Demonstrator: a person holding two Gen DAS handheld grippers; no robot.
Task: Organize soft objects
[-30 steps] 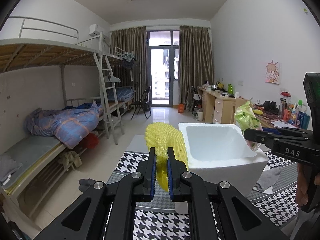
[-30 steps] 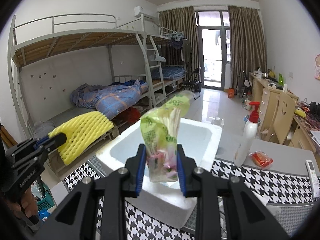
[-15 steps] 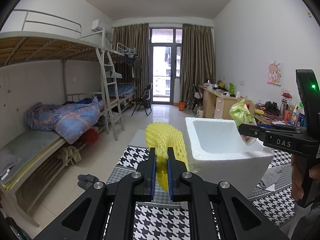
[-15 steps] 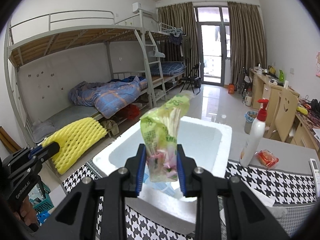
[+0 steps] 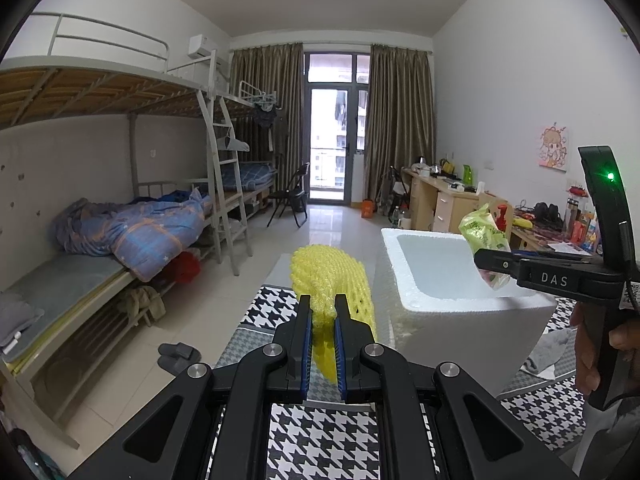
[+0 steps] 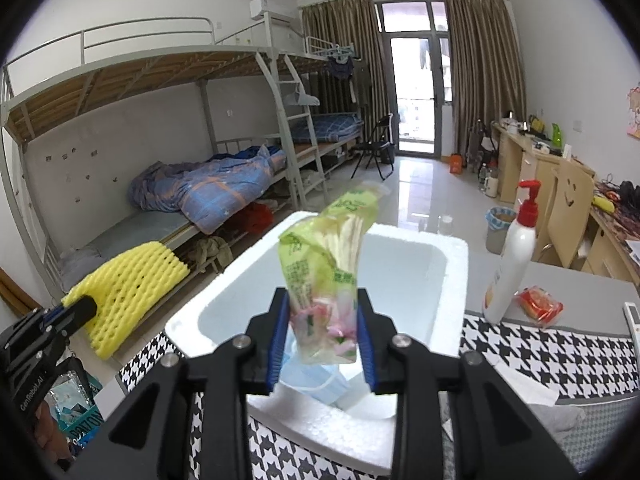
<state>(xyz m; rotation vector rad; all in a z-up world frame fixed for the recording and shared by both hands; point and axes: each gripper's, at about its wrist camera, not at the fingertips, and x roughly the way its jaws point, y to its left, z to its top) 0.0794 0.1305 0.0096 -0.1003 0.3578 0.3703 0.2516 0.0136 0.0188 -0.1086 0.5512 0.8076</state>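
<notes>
My left gripper [image 5: 321, 308] is shut on a yellow foam fruit net [image 5: 328, 276] and holds it in the air left of a white foam box [image 5: 460, 312]. The net [image 6: 128, 292] and left gripper [image 6: 80, 310] also show in the right wrist view. My right gripper [image 6: 322, 320] is shut on a green plastic packet [image 6: 328, 264] and holds it over the foam box [image 6: 224, 300]. A light blue face mask [image 6: 316, 380] lies inside the box below the packet. In the left wrist view the packet [image 5: 484, 232] hangs over the box's right side.
The box stands on a table with a houndstooth cloth [image 6: 560, 356]. A white pump bottle [image 6: 512, 264], a red packet [image 6: 540, 306] and a remote [image 6: 634, 318] sit at the right. A grey cloth [image 5: 554, 344] lies right of the box. Bunk beds [image 5: 120, 220] line the left wall.
The right gripper has carried the green packet further over the box's opening, and the mask inside now shows. The left gripper still holds the yellow net, a little further left of the box.
</notes>
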